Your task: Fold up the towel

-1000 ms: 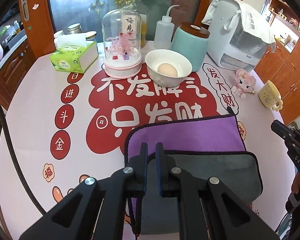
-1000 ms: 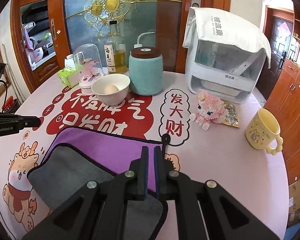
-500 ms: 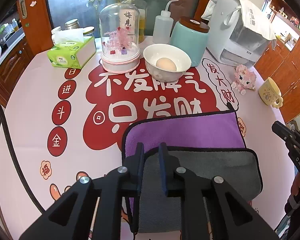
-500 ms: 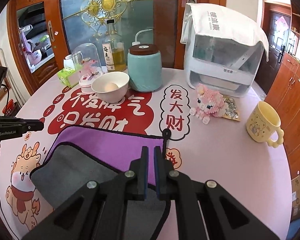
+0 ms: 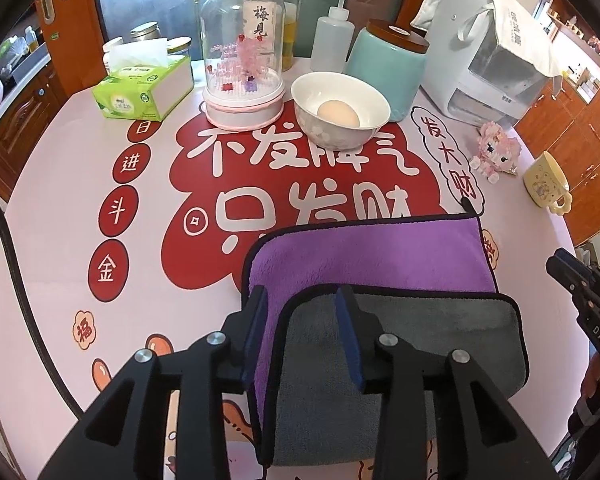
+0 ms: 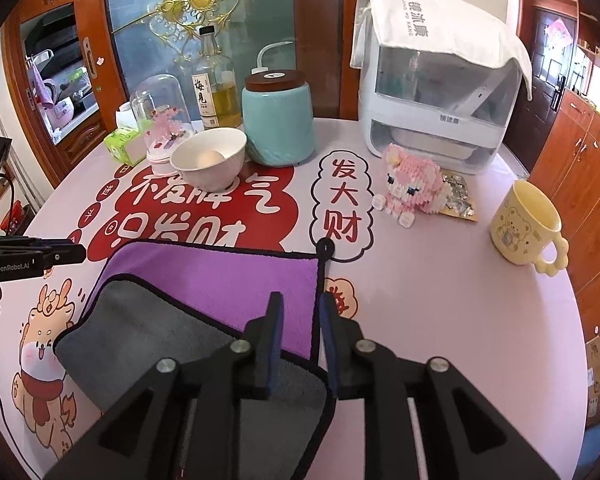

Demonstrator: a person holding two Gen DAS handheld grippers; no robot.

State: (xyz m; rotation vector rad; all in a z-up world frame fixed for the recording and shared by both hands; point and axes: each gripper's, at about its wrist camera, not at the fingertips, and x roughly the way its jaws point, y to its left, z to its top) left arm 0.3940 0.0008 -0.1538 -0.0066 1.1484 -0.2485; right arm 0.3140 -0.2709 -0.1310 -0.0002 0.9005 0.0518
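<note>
Towel of purple plush with grey backing and black trim (image 5: 372,268) lies near-centre on the pink printed tablecloth (image 5: 60,208), its grey flap folded short of the far edge. Left gripper (image 5: 300,300) and right gripper (image 6: 298,304) hover parted, empty; regrip the near corners evenly, clear of the white bowl holding an egg (image 5: 340,110).

Black tool (image 5: 300,300), blue pads (image 6: 277,330), silver screws.

towel (image 5: 380,264) near edge: hidden under the left tongs (image 5: 302,312)
bottle (image 5: 288,32) top: cut by the picture's edge
right tongs (image 5: 580,292): only partly in frame
</note>
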